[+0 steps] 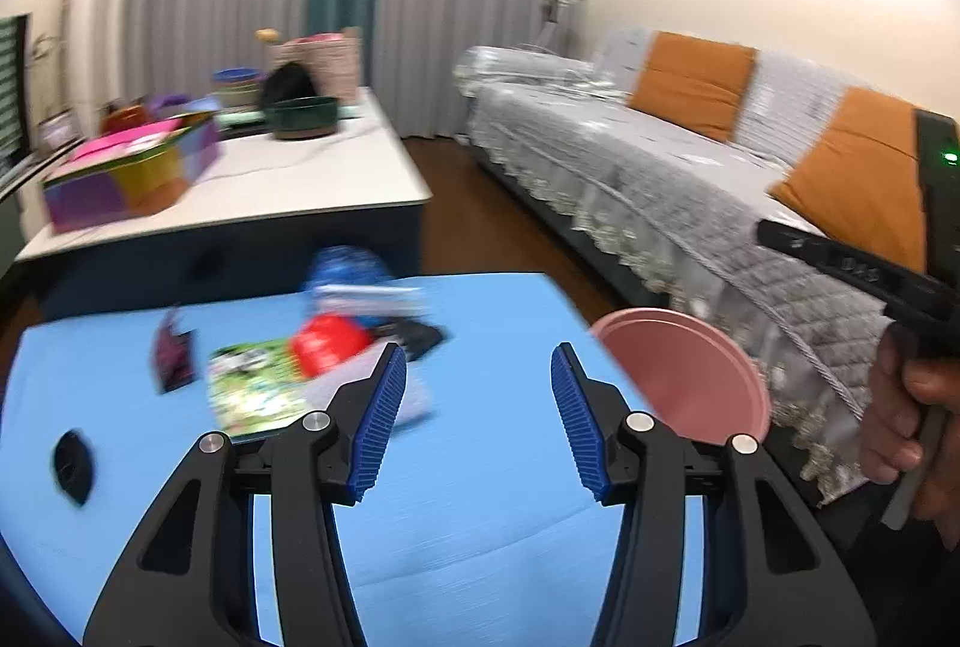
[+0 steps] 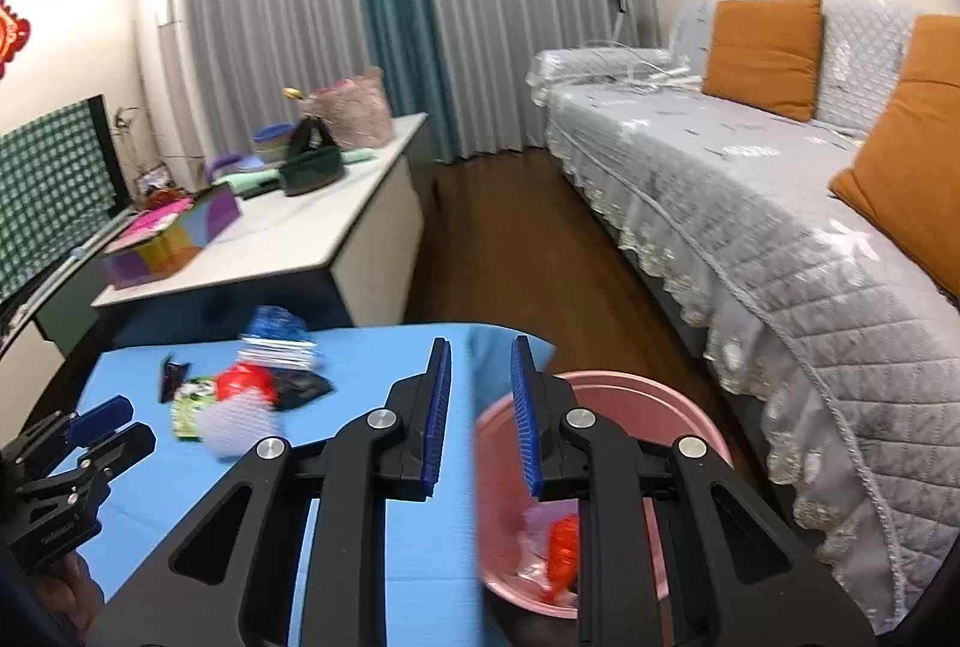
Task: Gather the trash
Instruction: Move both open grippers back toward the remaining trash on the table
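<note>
A pile of trash lies on the blue table [image 1: 480, 527]: a red wrapper [image 1: 327, 344], a green packet [image 1: 252, 386], a blue bag [image 1: 345, 269], black scraps [image 1: 174, 350]. The pile also shows in the right wrist view [image 2: 246, 395]. A pink bin [image 1: 690, 377] stands off the table's right edge; in the right wrist view the bin [image 2: 510, 467] holds red and clear wrappers [image 2: 561, 545]. My left gripper [image 1: 477, 377] is open and empty, just right of the pile. My right gripper [image 2: 480, 377] is open and empty above the bin's near rim.
A grey-covered sofa [image 2: 780, 203] with orange cushions runs along the right. A white cabinet [image 2: 300, 239] with a colourful box [image 2: 168, 239] and bowls stands behind the table. Wooden floor [image 2: 510, 257] lies between them. A black scrap [image 1: 72, 467] lies at the table's left.
</note>
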{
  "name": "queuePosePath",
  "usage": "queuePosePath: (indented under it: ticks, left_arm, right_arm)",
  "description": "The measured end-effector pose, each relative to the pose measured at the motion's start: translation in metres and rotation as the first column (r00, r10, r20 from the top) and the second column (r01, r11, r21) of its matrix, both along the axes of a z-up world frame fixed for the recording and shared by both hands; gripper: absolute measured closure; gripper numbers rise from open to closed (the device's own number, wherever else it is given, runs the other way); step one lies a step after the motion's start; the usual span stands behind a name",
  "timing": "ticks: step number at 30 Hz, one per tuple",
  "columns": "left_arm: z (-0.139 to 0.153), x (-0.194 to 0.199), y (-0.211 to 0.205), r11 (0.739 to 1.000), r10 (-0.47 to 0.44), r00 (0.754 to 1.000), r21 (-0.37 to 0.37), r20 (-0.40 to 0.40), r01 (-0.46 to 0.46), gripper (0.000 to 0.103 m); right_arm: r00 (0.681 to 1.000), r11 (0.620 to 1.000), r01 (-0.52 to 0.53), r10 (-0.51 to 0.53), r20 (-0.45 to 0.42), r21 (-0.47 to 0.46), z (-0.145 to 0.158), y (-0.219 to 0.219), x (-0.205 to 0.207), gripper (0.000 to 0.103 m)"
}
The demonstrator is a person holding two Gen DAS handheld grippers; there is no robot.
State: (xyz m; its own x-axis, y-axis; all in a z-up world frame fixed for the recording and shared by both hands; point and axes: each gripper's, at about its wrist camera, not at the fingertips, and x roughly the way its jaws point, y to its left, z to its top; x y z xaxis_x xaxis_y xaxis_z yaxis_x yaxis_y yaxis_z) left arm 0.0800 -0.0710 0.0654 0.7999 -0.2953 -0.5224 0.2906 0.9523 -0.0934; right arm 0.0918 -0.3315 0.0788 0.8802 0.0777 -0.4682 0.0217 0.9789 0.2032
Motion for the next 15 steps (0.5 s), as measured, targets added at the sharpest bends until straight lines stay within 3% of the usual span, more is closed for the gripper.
queuePosePath:
  ticks: [7,15]
  left_arm:
    - [-0.019,0.001,0.067,0.986,0.167,0.986,0.023,-0.005,-0.167,0.057]
    - [-0.041,0.007,0.126,0.943,0.329,0.944,0.063,-0.02,-0.328,0.057]
  right_arm:
    - [0.993,0.993,-0.119,0.119,0.0,0.025,-0.01,0.057,0.014,0.082]
    - [0.969,0.97,-0.243,0.244,-0.041,0.019,-0.037,0.122,0.039,0.082]
